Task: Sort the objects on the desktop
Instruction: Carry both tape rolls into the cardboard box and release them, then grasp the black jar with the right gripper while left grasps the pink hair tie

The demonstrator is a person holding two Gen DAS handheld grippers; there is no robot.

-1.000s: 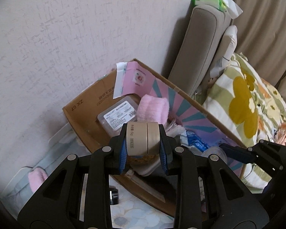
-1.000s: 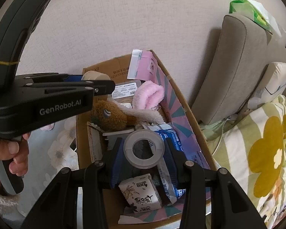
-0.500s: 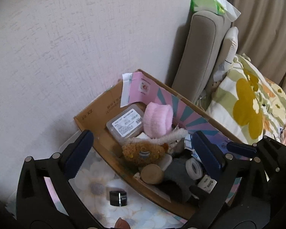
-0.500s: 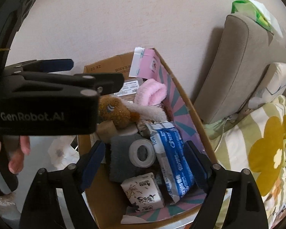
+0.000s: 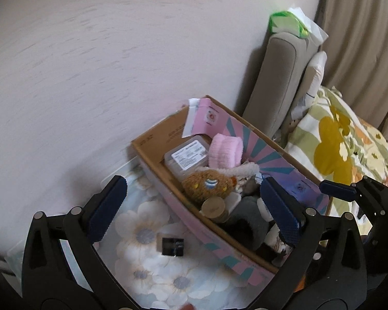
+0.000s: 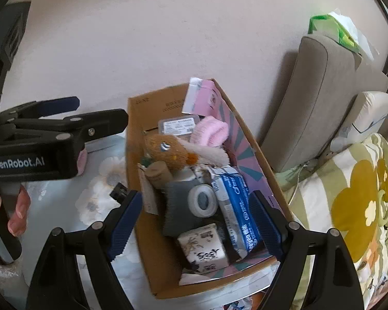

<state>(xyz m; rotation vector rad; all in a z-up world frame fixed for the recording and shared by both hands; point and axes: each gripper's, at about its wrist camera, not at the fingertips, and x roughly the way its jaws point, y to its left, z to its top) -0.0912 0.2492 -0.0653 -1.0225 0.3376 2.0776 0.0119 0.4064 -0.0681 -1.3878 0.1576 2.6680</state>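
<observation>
Above the open brown cardboard box (image 6: 168, 266), both sets of jaws are being held apart and empty.

Just released, the tan tape roll (image 5: 214, 206) and the clear tape roll (image 6: 203, 200) are lying inside among the plush toy (image 5: 207, 184); left gripper (image 5: 194, 209) and right gripper (image 6: 194, 222) are freed for the small black object (image 5: 172, 246) left on the floral bench (image 5: 147, 271).

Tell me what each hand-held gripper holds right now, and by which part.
Nothing. The left hand-held gripper and the right hand-held gripper both stand open and empty above the cardboard box.
</observation>
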